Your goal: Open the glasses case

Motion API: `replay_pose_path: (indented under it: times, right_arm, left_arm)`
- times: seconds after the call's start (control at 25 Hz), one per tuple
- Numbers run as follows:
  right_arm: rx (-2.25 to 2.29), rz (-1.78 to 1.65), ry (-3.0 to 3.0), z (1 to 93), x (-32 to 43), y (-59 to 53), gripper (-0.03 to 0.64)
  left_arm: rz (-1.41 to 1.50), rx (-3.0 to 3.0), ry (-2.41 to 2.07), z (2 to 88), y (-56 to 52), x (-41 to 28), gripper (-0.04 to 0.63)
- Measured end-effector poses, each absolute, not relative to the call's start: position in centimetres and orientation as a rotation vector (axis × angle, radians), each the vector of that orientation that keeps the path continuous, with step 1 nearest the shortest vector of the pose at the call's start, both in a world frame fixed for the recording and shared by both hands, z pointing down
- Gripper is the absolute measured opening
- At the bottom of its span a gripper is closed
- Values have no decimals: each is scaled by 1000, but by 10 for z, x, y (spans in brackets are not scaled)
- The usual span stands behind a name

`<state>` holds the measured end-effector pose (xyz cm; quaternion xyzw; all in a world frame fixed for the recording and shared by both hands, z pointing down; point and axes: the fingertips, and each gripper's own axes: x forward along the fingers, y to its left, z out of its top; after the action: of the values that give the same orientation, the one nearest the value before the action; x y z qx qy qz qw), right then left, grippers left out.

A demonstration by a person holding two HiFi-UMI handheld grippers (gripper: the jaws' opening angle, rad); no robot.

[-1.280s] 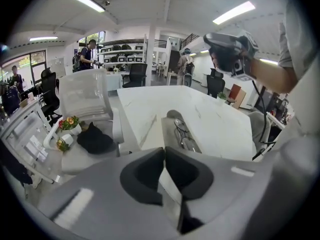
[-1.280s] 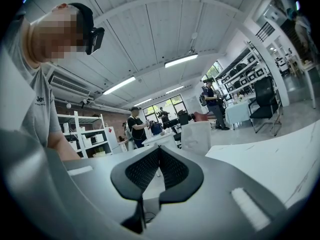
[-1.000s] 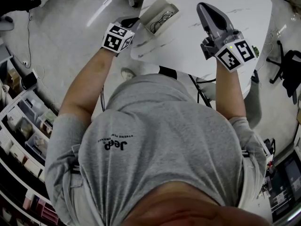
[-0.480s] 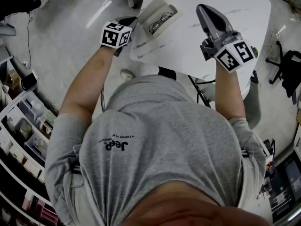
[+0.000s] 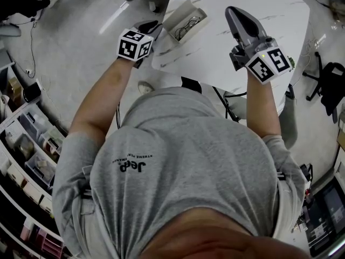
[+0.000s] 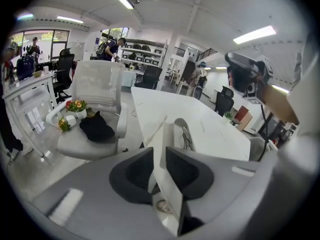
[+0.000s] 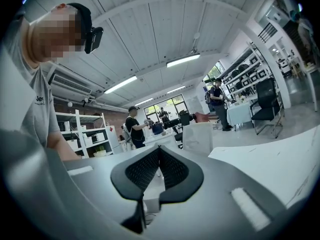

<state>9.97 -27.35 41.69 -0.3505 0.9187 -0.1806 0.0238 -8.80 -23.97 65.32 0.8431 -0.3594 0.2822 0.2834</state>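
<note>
**Fig.** Pale rigid glasses case (image 5: 186, 19) at the near edge of the white marbled table (image 5: 215, 53). Left gripper (image 6: 159, 159), jaws nearly together and just easing apart, apparently pinches the thin raised lid flap (image 6: 170, 194). Swing the flap gently so the case is not dragged off. Right gripper (image 5: 237, 16) closed, empty.

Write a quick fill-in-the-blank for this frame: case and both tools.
1. The glasses case on the white table is already ___, not shut.
2. Inside it rest the ___.
3. The left tool is clamped on the case's raised ___.
4. The right tool, jaws together, holds ___.
Missing words: open; glasses; lid; nothing.
</note>
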Motion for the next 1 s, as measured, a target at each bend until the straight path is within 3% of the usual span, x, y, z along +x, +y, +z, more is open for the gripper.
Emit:
replay_pose_path:
  times: [0.4, 1.0]
  right_arm:
    - [-995, -471, 2899, 377, 49, -272, 5]
    - [-606, -259, 3016, 295, -99, -257, 5]
  left_arm:
    - [548, 2354, -1111, 571, -224, -137, 80]
    - [163, 2365, -1640, 393, -162, -305, 78]
